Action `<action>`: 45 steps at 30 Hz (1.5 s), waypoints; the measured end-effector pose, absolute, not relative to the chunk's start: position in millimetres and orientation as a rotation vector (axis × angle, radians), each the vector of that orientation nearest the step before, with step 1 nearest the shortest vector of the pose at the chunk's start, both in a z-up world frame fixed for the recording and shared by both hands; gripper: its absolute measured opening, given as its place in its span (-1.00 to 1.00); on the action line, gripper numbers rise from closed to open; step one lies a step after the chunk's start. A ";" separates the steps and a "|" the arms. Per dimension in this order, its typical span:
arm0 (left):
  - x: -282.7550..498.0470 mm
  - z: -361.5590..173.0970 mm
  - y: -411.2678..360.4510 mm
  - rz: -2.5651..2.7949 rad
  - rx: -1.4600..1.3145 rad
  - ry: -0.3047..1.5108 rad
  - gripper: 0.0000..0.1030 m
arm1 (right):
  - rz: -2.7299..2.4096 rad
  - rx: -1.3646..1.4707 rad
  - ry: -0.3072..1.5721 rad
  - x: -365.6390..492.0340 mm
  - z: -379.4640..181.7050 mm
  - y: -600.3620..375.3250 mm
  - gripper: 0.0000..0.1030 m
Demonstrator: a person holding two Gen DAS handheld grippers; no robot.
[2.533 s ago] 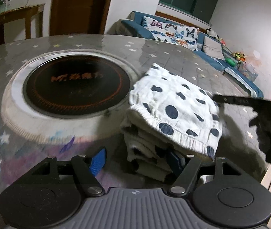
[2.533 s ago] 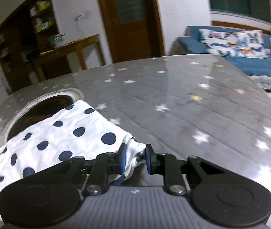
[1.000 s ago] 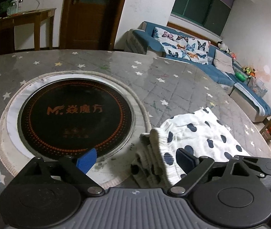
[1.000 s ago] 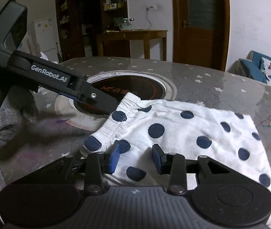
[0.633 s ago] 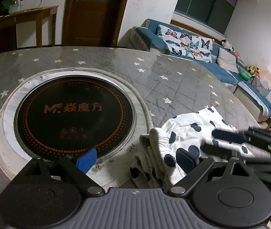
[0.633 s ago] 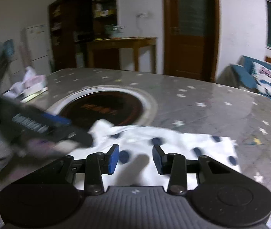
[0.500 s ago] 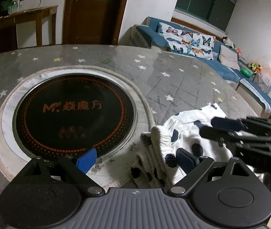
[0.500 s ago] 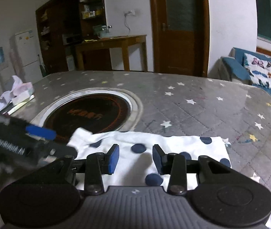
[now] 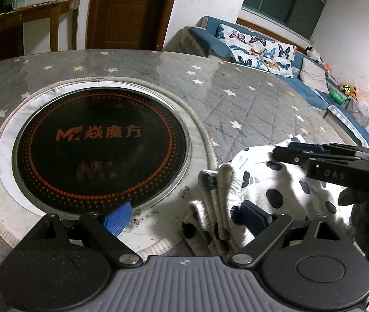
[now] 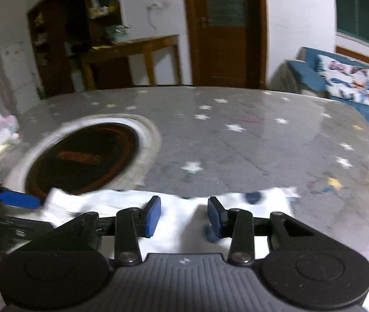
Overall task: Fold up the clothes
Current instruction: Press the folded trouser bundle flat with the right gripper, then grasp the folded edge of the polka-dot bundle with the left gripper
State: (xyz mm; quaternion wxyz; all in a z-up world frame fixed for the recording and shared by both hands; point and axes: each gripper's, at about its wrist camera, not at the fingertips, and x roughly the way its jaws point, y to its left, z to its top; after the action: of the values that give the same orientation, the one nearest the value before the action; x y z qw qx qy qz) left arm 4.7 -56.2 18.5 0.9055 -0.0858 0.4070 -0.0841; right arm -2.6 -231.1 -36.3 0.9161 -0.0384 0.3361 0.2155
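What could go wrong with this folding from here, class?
1. The folded spotted cloth lies near the table edge, so a nudge might slide it off.
2. The right gripper, open, hangs over the cloth and could drag the layers apart.
3. The left gripper straddles the waistband and may snag it.

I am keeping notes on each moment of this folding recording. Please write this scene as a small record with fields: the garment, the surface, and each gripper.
garment: white polka-dot garment, folded in layers, elastic waistband bunched toward the round cooktop
surface: grey star-pattern table with a black round cooktop set into it
left gripper: jaws wide open, the waistband folds between them, one pad on the cloth, no clamp visible
right gripper: jaws apart above the cloth, nothing held; this view is blurred
background: blue sofa, wooden door
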 end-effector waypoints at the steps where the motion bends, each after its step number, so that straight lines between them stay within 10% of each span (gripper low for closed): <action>1: 4.6 18.4 -56.2 -0.173 -0.178 0.841 0.81 | 0.425 -0.090 0.696 -1.3 -37.7 -234.8 -0.25; 45: -13.1 20.5 -46.3 -0.211 -0.213 0.822 0.80 | 0.449 -0.204 0.622 -116.5 -18.7 -231.5 0.00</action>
State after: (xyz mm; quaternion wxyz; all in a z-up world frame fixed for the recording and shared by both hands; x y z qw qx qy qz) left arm -13.1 -46.3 20.5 0.9058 -0.1031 0.3981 -0.1021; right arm -116.5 -231.5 -18.7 0.9223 -0.0991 0.3028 0.2187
